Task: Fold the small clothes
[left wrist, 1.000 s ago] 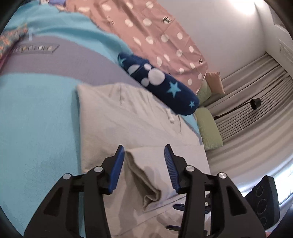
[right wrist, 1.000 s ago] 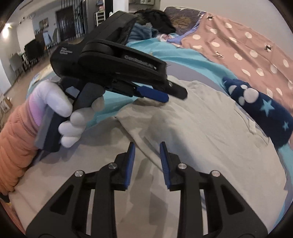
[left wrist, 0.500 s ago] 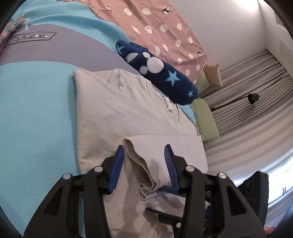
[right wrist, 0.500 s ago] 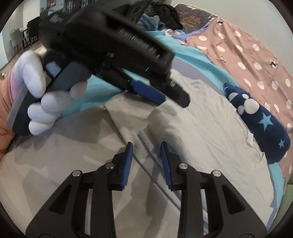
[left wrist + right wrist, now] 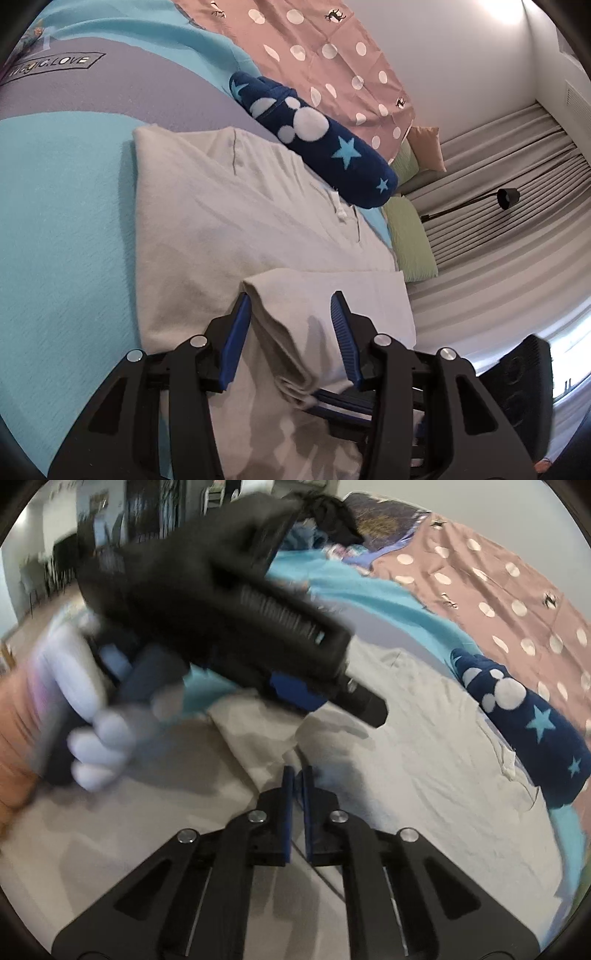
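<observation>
Lying flat: one grey garment point(image 5: 229, 229). Two grippers: left gripper point(image 5: 291, 314) spread; right gripper point(image 5: 297, 775) just closed, pinching its fold.

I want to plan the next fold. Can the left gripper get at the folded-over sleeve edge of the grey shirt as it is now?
Probably yes. The left gripper has its fingers open on either side of the sleeve edge of the shirt, with nothing lying between. The right gripper, shut on the same cloth lower down, leaves that edge free.

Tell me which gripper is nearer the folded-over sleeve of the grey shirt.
Right. The right gripper has just closed and pinches the sleeve at its end. The left gripper hangs open over the sleeve's fold, pads clear of the cloth.
</observation>
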